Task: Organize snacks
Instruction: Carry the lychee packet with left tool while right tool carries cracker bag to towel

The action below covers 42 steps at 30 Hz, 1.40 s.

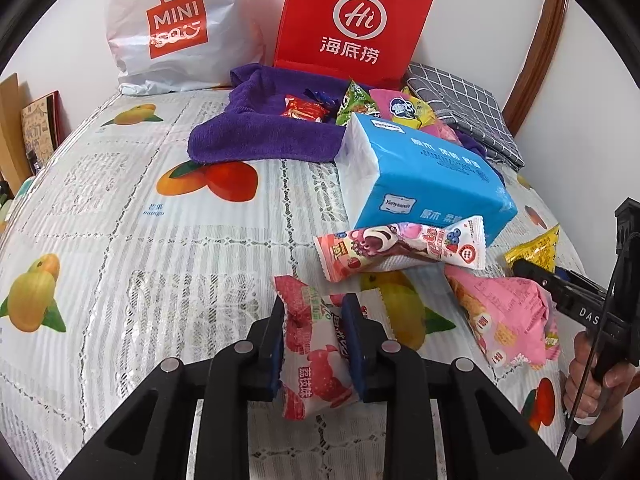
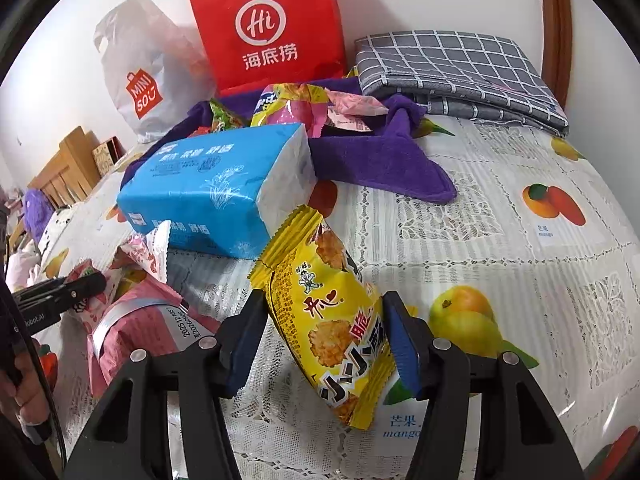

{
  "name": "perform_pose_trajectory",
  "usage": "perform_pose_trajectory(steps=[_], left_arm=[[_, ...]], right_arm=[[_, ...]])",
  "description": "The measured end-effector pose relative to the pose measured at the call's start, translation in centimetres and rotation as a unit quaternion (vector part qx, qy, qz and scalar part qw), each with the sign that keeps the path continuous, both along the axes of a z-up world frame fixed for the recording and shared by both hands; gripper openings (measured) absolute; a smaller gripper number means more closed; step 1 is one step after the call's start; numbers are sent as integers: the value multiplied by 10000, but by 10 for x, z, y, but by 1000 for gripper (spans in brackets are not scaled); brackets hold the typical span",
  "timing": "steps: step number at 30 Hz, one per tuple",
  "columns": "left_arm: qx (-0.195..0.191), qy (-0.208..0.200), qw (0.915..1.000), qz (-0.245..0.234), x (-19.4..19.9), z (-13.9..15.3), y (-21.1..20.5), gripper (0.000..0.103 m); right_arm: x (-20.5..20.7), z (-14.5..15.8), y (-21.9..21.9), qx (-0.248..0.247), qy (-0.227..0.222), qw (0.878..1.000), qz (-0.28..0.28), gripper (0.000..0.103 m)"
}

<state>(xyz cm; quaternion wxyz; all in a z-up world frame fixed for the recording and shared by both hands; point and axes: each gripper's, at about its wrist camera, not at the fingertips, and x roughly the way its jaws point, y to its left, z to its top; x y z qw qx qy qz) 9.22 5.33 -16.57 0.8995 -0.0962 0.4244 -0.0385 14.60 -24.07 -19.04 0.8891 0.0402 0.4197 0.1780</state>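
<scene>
While pinched mid-body in the nearly closed left gripper (image 1: 316,344), pink lychee packet (image 1: 316,356): light, crinkly, crushable. Yellow cracker packet (image 2: 340,320) between right gripper (image 2: 324,340) pads, half-open; brittle inside, best held at edges. Beyond, purple towel (image 1: 256,132) holding sorted snacks.

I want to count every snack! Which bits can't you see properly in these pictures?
- Left wrist view: snacks on the purple towel, partly hidden behind the blue tissue pack.
- Right wrist view: pink snack bag, partly covered by the tongs' frame.
- Both views: red paper bag, contents unseen.
</scene>
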Motion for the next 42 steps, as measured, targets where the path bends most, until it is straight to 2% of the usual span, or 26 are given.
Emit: perform_pose_trajectory(steps=[5,10,14,20,27,35,42], left_arm=[[55,52,10000,-25,-9,12,1,18],[141,-3,9999,-67,-11,21,-2,17],[97,19,9999,-62,-13,23,-1,17],[-32,-144,9998,-111,-16,42,0,17],[182,-373,9988,-261,3,77,-9,17],[96,-582,9974,-418,39,115,-12,17],[130,-672,9966,-450,75,135,-11,17]], right_arm=[[-5,4,-5,184,-66,9998,11,57],[-15,10,-7,300,-95,9995,30,57],[-22,26,-8,381,-235,9990,78,57],[-27,52,-5,251,-440,9986,129,57],[-5,82,2,302,-533,9981,114,57],[29,124,22,272,-728,9968,193,57],[70,149,34,306,-805,9959,287,57]])
